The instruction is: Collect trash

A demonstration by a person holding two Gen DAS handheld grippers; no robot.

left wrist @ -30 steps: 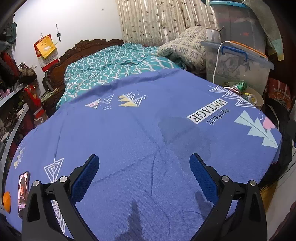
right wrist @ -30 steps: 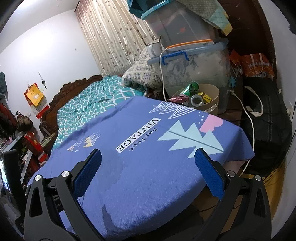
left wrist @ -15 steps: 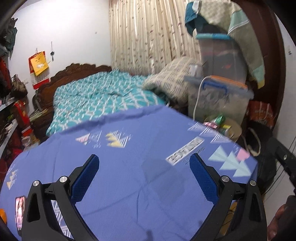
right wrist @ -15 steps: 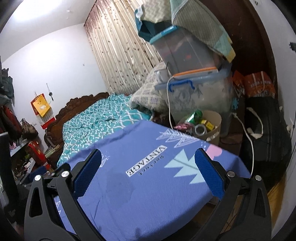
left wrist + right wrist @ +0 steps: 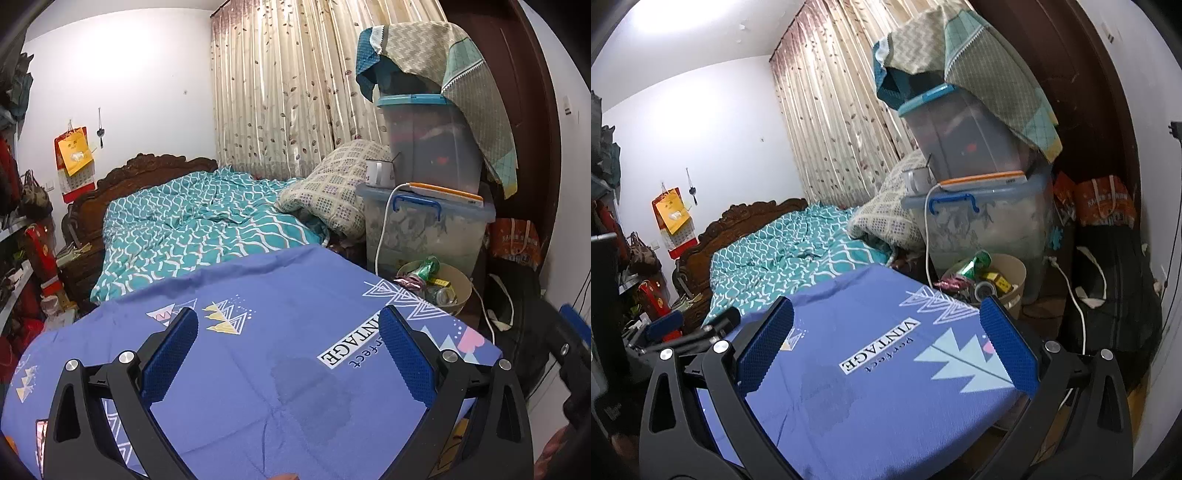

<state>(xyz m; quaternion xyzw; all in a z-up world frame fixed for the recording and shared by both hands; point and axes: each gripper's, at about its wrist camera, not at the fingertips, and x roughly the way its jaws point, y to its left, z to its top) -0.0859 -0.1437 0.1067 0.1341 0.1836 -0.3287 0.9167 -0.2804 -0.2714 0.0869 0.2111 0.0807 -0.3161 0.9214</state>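
Left wrist view: my left gripper (image 5: 286,354) hangs wide open and empty over the blue-clothed worktop (image 5: 258,332). At right of frame, the beige trash bin (image 5: 461,291) holds a green can (image 5: 424,266). My right gripper (image 5: 886,339) gapes empty too.

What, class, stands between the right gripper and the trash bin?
Only the cloth-covered table lies below the open right gripper; the bin sits past its far corner, beside the storage box. Nothing visible blocks the way.
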